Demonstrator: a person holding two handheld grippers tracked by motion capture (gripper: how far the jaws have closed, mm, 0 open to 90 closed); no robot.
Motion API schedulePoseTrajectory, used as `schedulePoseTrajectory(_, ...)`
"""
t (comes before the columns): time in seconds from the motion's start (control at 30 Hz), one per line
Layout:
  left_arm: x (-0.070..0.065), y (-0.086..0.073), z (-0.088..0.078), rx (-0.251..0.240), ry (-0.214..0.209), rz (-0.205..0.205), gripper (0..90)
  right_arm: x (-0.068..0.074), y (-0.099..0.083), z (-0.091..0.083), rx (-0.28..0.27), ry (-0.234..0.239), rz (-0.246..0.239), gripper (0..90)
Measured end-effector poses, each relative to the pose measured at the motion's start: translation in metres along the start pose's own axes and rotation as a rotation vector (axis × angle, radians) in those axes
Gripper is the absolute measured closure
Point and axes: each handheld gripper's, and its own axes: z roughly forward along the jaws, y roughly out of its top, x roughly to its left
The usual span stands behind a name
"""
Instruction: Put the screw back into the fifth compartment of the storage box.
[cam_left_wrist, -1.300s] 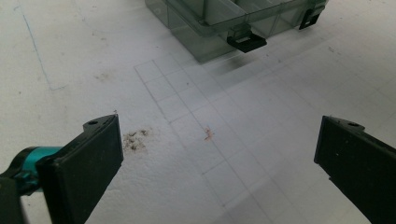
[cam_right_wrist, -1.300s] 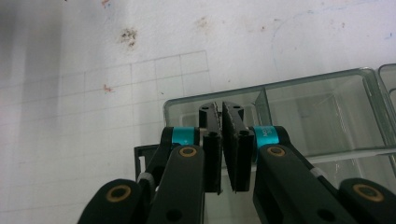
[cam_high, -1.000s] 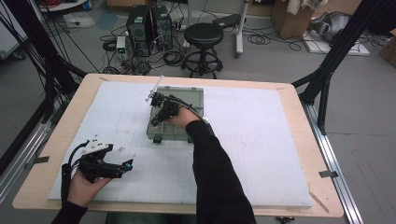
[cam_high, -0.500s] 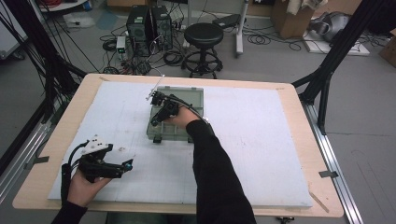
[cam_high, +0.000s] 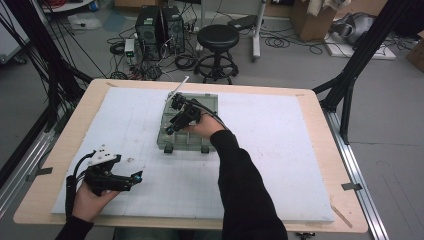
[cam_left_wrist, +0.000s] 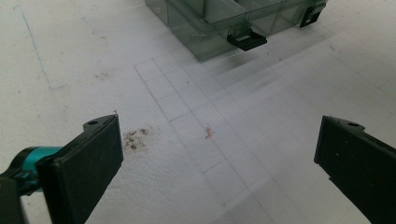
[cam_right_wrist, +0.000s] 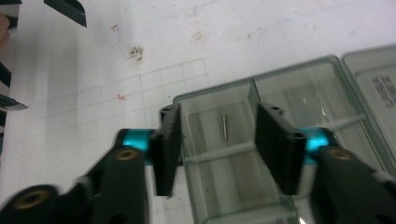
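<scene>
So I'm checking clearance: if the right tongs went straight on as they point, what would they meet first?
Probably the small metal pin lying in the clear organizer box, framed between the open right tongs; depth is unclear.

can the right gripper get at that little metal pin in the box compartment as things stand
Probably yes: the right gripper hangs open right over the organizer box, the thin pin lies between its jaws, and no lid covers that compartment.

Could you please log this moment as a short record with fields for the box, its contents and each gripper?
surface: white gridded sheet on a wooden table
box: clear compartment box, lid open, black latches at its front
contents: one thin metal pin lying in a compartment
right gripper: right gripper over the box, jaws apart either side of the pin, not touching it
left gripper: left gripper near the table's front left, jaws wide apart, holding nothing
</scene>
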Motion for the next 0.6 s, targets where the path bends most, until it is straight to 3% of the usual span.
schedulePoseTrajectory(0.17, -0.001, 0.0, 0.0, -0.002, 0.002, 0.0, 1.7, 0.002, -0.008, -0.014, -0.008, -0.029, 0.016, 36.6)
schedulePoseTrajectory(0.37, -0.001, 0.0, 0.0, -0.005, 0.001, -0.004, 1.7, 0.006, -0.021, -0.036, -0.062, -0.039, 0.019, 31.7)
schedulePoseTrajectory(0.6, -0.001, 0.0, 0.001, 0.002, -0.001, 0.004, 1.7, 0.013, -0.042, -0.056, -0.083, -0.07, 0.042, 24.1)
